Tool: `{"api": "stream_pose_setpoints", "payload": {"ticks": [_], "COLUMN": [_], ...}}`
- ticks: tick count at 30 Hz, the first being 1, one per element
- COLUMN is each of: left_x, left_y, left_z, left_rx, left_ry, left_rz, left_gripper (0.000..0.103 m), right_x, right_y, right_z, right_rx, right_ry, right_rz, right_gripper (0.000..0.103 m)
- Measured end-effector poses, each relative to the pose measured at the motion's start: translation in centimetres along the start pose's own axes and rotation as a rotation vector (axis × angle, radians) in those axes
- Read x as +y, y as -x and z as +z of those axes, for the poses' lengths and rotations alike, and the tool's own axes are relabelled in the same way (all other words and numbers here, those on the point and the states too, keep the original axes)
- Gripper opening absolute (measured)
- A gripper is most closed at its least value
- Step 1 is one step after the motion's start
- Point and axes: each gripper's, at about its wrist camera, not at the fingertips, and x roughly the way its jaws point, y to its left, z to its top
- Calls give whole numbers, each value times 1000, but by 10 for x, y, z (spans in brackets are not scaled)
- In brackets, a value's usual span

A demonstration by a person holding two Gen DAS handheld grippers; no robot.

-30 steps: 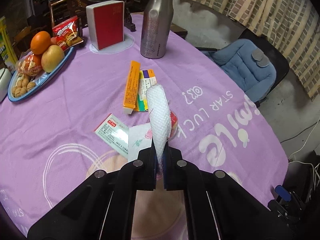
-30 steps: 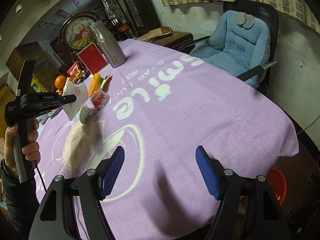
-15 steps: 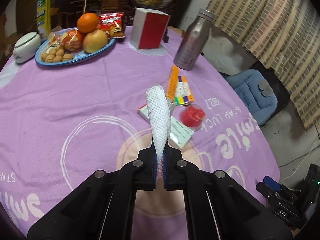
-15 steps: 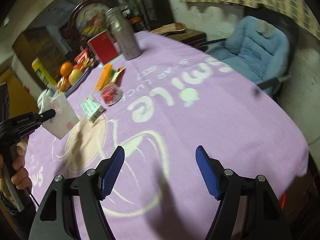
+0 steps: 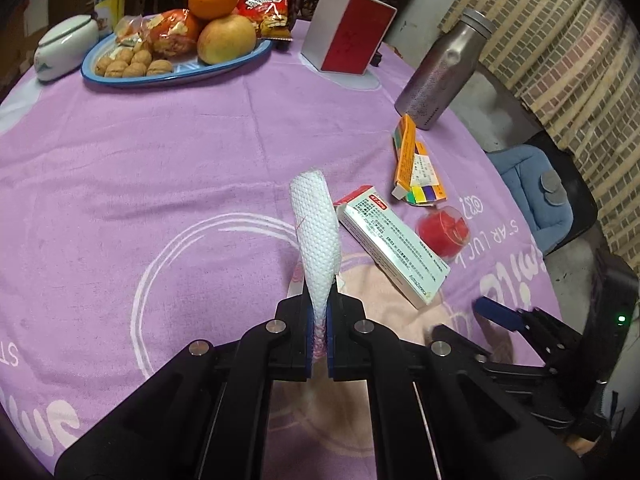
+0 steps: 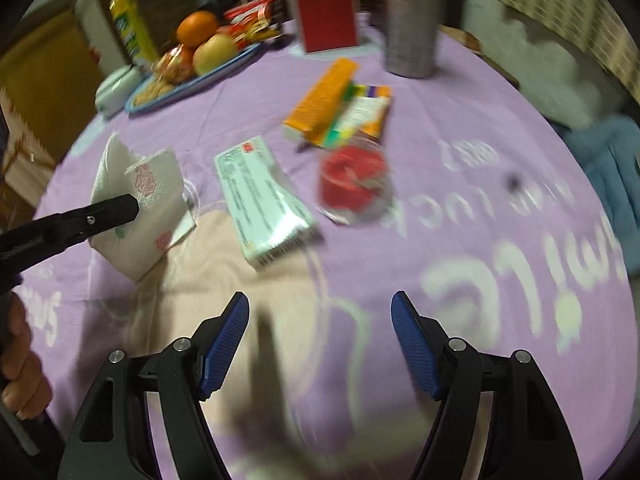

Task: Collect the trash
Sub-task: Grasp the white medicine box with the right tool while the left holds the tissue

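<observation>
Now left tongs (image 5: 318, 332) clamped on a white napkin (image 5: 316, 236), right tongs (image 6: 320, 336) wide open, empty, above the purple tablecloth (image 6: 460, 208).

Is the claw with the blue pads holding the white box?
No, the right claw is wide open with nothing between its pads, and the white medicine box lies apart from it on the purple tablecloth.

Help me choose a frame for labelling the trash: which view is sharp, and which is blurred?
Left wrist view: sharp, print on the white box resolves, napkin crisp, edges bent by fisheye. Right wrist view: motion-smeared, the red cup and orange box soft.
</observation>
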Motion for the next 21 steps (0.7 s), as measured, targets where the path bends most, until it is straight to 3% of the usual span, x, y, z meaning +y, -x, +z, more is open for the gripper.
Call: {"api": "stream_pose_setpoints", "payload": {"ticks": [4,7,10,12,14,17,21], "left_x": [11,20,22,23,24,24,26], "left_y": [-9,-9,-9,-11,-13,-15,-15], "left_z": [2,4,4,4,4,3,3], "left_rx": [38,47,42,49,55,63,69], "left_ry": [47,84,89,95,99,100,109], "left_rz": [-11,-40,-23,-23,-21,-12,-25], "left_gripper": [9,9,9,10,10,11,13], "right_x": [13,18,20,23,29,35,26], "right_y": [-19,-28,-34,-36,-34,-29,-6], "right_z": [18,29,38,40,39,35,16], "right_rx": [2,-5,-13,-19,-28,-42,-61], "right_ry": [71,95,94,103,122,142,98], "right_rz": [-49,-61,-69,-70,-53,-99,-47], "right_gripper": [79,79,79,73,54,54,54]}}
